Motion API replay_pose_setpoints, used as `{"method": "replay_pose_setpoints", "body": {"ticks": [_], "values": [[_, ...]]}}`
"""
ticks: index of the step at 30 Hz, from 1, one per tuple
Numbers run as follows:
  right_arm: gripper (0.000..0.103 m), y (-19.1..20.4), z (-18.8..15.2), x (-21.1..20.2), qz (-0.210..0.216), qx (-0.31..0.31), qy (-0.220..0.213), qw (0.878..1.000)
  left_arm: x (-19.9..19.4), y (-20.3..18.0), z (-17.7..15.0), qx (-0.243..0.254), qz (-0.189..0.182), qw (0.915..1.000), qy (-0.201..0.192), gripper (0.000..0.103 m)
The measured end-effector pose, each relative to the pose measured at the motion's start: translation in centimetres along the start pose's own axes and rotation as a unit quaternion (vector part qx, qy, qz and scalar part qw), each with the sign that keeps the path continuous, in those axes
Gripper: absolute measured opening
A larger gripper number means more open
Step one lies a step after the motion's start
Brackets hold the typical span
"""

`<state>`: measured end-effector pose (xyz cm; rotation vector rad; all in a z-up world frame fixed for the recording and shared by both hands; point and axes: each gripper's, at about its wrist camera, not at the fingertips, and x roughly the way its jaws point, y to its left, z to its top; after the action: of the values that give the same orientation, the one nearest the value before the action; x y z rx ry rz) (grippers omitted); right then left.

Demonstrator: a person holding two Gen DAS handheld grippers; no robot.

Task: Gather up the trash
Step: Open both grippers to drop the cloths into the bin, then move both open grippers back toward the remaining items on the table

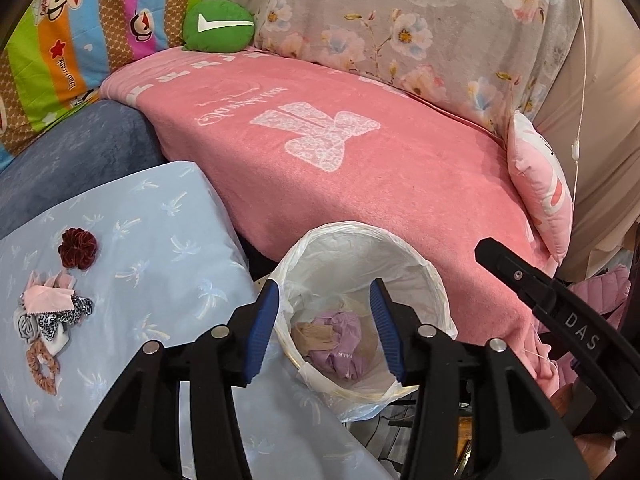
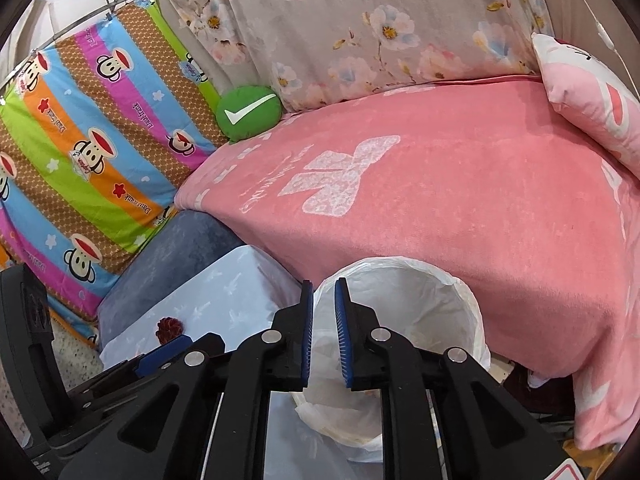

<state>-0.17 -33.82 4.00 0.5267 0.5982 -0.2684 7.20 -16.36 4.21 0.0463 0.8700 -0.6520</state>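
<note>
the trash bin [image 1: 362,308] sits low in front of me, a round white bin lined with a thin white bag [image 1: 400,240] whose edge folds out over the rim. it stands between the pale blue pillow [image 1: 140,248] on its left and the pink blanket [image 1: 360,160] that drapes down behind and to its right. inside, on my left camera, i see a crumpled purple wrapper [image 1: 344,344] and a tan scrap of paper [image 1: 312,336] lying at the bottom, touching each other.

my left gripper [image 1: 324,328] hangs above the bin's mouth with its blue-padded fingers [image 1: 264,328] spread wide and nothing between them. my right gripper [image 2: 323,332] is over the near left rim of the bin [image 2: 420,320]; its fingers [image 2: 307,336] are drawn close together with a narrow slit left between the pads, and i see nothing pinched there. part of the right tool shows as a black arm at the right edge of the left camera.

on the blue pillow lie a dark red scrunchie [image 1: 78,248] and, nearer the edge, a small heap of hair ties and cloth scraps [image 1: 50,320], apart from the scrunchie. behind the pillow is a grey-blue cushion [image 1: 80,160]. at the back of the pink blanket a round green cushion with a white tick [image 1: 219,26] leans against a striped monkey-print quilt [image 1: 80,40] and a grey floral sheet [image 1: 400,20]. a pink and white pillow [image 1: 540,184] rests at the blanket's right end.
</note>
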Motion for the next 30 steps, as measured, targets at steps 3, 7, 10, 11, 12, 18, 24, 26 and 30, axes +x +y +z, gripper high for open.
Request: {"method": "replay_pose_setpoints", "body": {"ticks": [3, 7, 10, 11, 12, 18, 24, 26, 30], "values": [[0.015, 0.1, -0.4, 0.2, 0.000, -0.001, 0.006, 1.000, 0.0, 0.3, -0.2, -0.004, 0.005, 1.0000, 0.001, 0.046], [0.016, 0.4, -0.8, 0.5, 0.001, -0.005, 0.014, 1.000, -0.1, 0.9, -0.6, -0.010, 0.011, 0.9999, 0.001, 0.046], [0.017, 0.9, -1.2, 0.8, 0.002, -0.010, 0.021, 1.000, -0.3, 1.4, -0.9, -0.014, 0.014, 0.9998, 0.000, 0.046], [0.018, 1.1, -1.4, 0.9, 0.003, -0.012, 0.023, 1.000, -0.4, 1.5, -0.9, -0.016, 0.016, 0.9997, 0.000, 0.046], [0.019, 1.2, -1.6, 1.0, 0.003, -0.015, 0.024, 1.000, -0.4, 1.8, -1.0, -0.018, 0.018, 0.9997, 0.000, 0.046], [0.021, 2.6, -2.5, 1.5, 0.009, -0.029, 0.036, 0.999, -0.8, 3.5, -1.7, -0.036, 0.028, 0.9989, 0.001, 0.046], [0.022, 4.4, -3.6, 2.2, 0.014, -0.045, 0.049, 0.998, -1.2, 5.8, -2.6, -0.061, 0.043, 0.9972, 0.002, 0.046], [0.022, 5.1, -4.0, 2.4, 0.017, -0.052, 0.054, 0.997, -1.4, 6.8, -3.0, -0.071, 0.048, 0.9963, 0.002, 0.046], [0.027, 6.6, -4.8, 3.0, 0.022, -0.065, 0.062, 0.996, -1.9, 8.4, -3.7, -0.079, 0.063, 0.9949, -0.001, 0.048]]}}
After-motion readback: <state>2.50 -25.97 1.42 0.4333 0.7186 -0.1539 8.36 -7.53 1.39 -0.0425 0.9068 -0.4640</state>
